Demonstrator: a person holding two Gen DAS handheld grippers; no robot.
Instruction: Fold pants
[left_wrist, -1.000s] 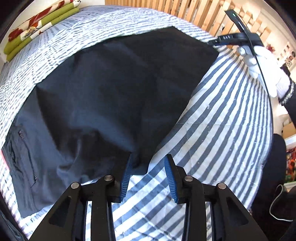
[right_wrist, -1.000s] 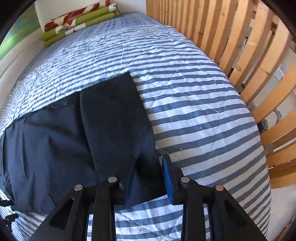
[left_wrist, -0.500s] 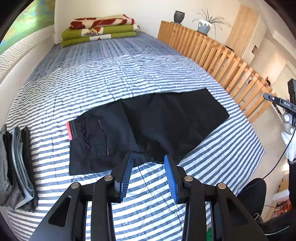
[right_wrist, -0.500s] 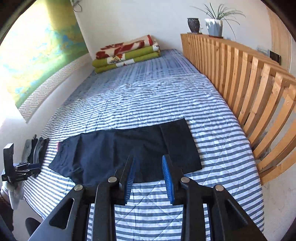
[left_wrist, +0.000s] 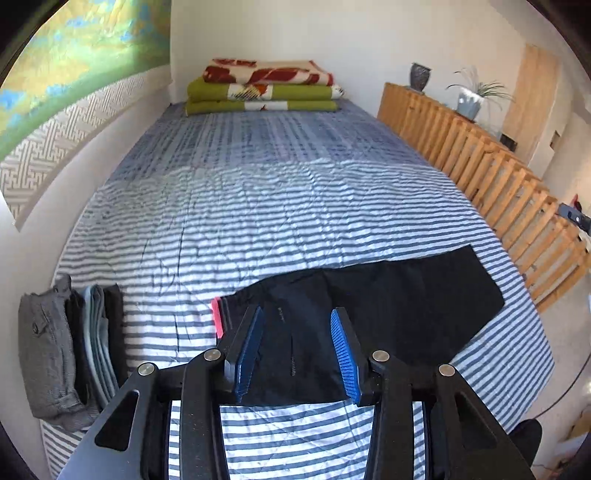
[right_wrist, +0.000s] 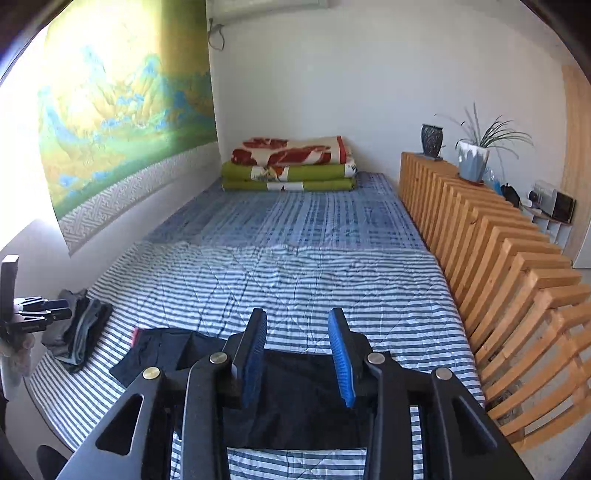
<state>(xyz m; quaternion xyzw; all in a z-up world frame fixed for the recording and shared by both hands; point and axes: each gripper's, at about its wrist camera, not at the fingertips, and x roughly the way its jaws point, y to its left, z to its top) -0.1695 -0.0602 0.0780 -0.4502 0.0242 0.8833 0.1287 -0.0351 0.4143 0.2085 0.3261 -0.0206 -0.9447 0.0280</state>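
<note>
Pants lie flat, folded lengthwise, across the near bed. Left gripper and right gripper hover above, jaws opening, nothing between them. Risk: pinching one layer only drags the fold askew.

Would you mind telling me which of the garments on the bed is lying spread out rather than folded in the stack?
The black pants lie spread flat across the striped bedspread; the other garments sit folded in the stack at the left edge.

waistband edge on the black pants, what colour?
Pink-red strip along the waistband edge of the pants; clearest in the left wrist view.
</note>
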